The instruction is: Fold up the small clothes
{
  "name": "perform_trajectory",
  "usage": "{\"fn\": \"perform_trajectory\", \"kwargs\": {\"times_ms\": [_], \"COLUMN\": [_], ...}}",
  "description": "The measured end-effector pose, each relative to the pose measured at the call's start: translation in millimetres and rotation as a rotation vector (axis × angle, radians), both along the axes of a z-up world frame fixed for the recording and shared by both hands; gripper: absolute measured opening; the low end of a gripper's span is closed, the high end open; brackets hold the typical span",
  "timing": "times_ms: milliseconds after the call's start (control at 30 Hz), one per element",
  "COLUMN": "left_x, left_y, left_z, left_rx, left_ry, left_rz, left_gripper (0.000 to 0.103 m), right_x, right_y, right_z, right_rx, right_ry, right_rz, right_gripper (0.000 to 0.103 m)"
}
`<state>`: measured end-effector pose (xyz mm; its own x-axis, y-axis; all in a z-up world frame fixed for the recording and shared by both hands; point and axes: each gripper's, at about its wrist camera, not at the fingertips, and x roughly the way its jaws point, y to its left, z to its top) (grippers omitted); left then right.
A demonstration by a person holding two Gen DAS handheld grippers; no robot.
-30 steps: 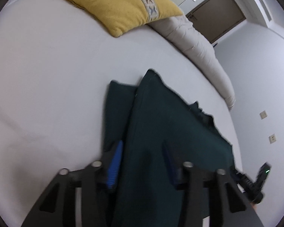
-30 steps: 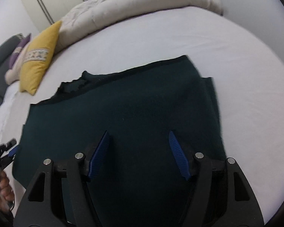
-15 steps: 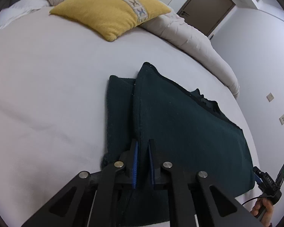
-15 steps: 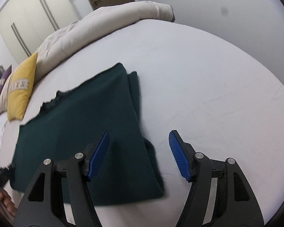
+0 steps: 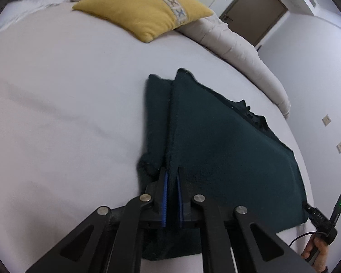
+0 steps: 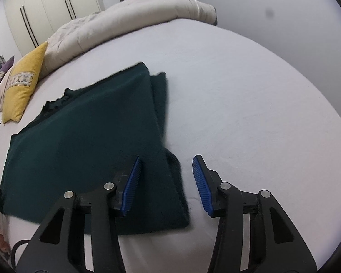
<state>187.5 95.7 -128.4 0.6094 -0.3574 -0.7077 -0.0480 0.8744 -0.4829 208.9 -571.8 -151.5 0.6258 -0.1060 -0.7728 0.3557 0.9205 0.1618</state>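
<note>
The dark green knit garment (image 5: 227, 150) lies flat in the middle of the white bed sheet (image 5: 56, 113), folded lengthwise so one long edge doubles over into a narrower strip on its left in the left wrist view. It looks fuzzy and thick, like fleece or a sweater, with a ragged dark edge along the far side. The left gripper (image 5: 171, 182), lower centre of that frame, has its blue ribbed pads pinched together on the folded edge. In the right wrist view the right gripper (image 6: 166, 177) has been closing, but its pads are apart, straddling the near right corner of the garment without pressing it. A mustard yellow square cushion (image 5: 145, 11) with a patterned band sits upper left, a puffy beige duvet (image 5: 238, 52) beside it, and a brown door (image 5: 257, 11) sits upper right.
</note>
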Motion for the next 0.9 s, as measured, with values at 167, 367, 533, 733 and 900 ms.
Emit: {"fn": "perform_trajectory", "kwargs": {"times_ms": [167,367,533,733,900], "left_x": [0,-2,3,-2,0], "left_y": [-3,1,5,3,2], "left_z": [-1,18,15,3,0], "left_rx": [0.023,0.052,0.088,0.124,0.157], "left_ry": [-0.006,-0.043,-0.024,-0.013,-0.010], "left_rz": [-0.010,0.028,0.052,0.027,0.018], "left_gripper": [0.010,0.034,0.052,0.051,0.046], "right_x": [3,-4,3,-3,-10], "right_y": [0,6,19,3,-5], "right_z": [-8,11,11,-5,-4], "right_rx": [-0.018,-0.035,-0.093,-0.008,0.018], "right_ry": [0.018,-0.029,0.021,0.043,0.028], "right_rz": [0.008,-0.024,0.020,0.009,-0.014], "right_gripper": [0.045,0.045,0.045,0.025,0.018]}}
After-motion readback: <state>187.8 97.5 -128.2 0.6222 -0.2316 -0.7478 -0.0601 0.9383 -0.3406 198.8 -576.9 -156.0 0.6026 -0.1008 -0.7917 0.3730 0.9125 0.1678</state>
